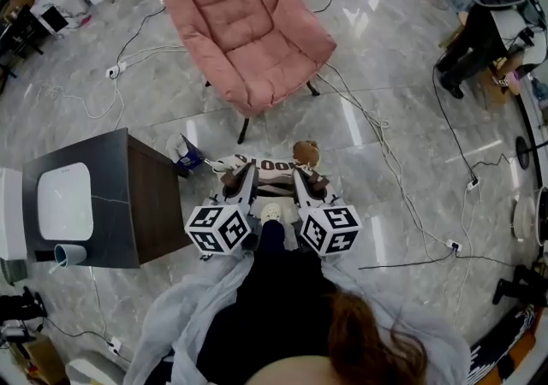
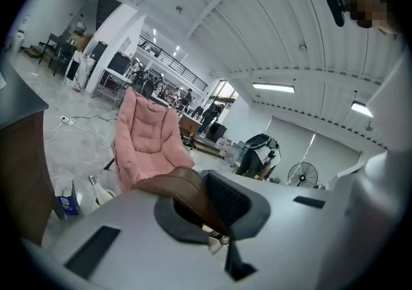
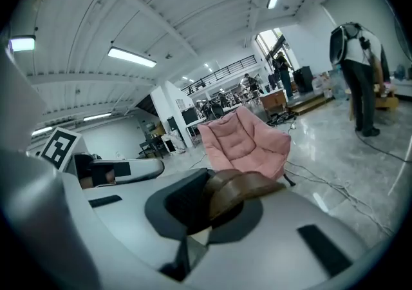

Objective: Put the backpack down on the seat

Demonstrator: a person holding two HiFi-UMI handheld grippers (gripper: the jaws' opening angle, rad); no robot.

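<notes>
The backpack (image 1: 272, 167), brown and white with a small bear head on it, hangs in front of me between both grippers, above the floor. My left gripper (image 1: 245, 178) is shut on one brown strap (image 2: 185, 191). My right gripper (image 1: 301, 180) is shut on the other brown strap (image 3: 239, 189). In each gripper view the strap runs across the shut jaws. The seat, a pink padded chair (image 1: 247, 26), stands empty a short way ahead; the same pink chair (image 2: 147, 139) shows beyond the left jaws and the pink chair (image 3: 246, 140) beyond the right jaws.
A dark side table (image 1: 111, 204) with a white device (image 1: 64, 201) stands at my left. A small blue carton (image 1: 185, 152) lies by the table. Cables (image 1: 377, 131) trail over the marble floor. A person (image 1: 473, 43) bends over at the far right.
</notes>
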